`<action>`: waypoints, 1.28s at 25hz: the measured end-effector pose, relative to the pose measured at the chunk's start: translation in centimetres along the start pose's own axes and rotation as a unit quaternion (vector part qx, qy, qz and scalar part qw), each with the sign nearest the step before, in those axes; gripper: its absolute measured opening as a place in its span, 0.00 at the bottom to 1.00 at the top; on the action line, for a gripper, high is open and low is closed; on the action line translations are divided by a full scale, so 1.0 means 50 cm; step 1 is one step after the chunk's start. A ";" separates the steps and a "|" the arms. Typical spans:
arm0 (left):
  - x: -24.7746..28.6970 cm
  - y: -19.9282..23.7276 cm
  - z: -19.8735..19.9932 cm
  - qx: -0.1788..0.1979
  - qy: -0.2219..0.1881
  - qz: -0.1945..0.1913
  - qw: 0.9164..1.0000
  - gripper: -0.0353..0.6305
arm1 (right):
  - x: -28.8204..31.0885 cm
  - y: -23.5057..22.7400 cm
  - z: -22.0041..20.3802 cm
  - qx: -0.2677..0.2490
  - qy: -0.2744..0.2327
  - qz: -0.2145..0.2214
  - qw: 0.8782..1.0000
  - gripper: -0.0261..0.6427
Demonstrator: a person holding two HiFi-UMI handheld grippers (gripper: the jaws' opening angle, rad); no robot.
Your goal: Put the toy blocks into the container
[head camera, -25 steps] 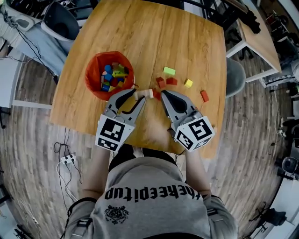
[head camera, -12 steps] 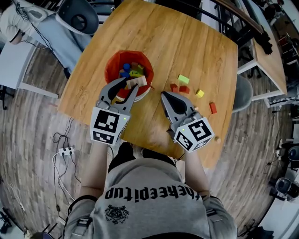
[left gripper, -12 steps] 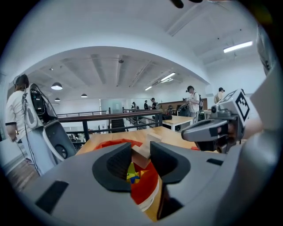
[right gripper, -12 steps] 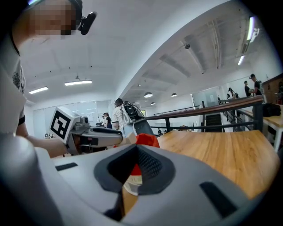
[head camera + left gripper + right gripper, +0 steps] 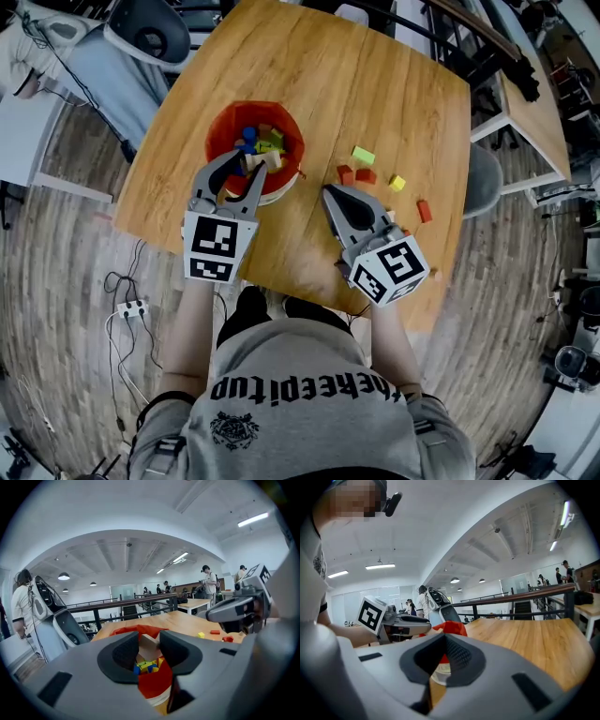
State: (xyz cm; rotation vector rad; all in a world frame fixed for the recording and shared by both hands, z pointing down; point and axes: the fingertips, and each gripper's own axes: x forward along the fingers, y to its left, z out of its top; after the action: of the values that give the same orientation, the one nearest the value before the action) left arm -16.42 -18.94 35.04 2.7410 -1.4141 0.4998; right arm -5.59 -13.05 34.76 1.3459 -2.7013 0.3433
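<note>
Directly over the red container, the left tongs are opening with a tan block between them; the right tongs, clenched empty, lie nearer the loose blocks on the counter.

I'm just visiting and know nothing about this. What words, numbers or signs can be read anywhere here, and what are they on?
"theheepitup", or close to it, in gothic letters: on the grey shirt.
Crest under that print: too small to read.
Left marker cube and right marker cube: black-and-white square patterns, no words.
White band on the red container: print too blurred to read.
</note>
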 end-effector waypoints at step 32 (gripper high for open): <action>-0.019 -0.145 0.067 -0.006 -0.068 -0.147 0.987 0.08 | -0.074 0.010 0.019 0.007 -0.034 -0.068 0.997 0.06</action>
State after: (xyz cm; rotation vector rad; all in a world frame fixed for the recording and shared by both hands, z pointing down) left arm -10.23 -14.45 32.55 2.9504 -0.9983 0.2947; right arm -3.77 -10.13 33.05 1.5635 -2.6448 0.3098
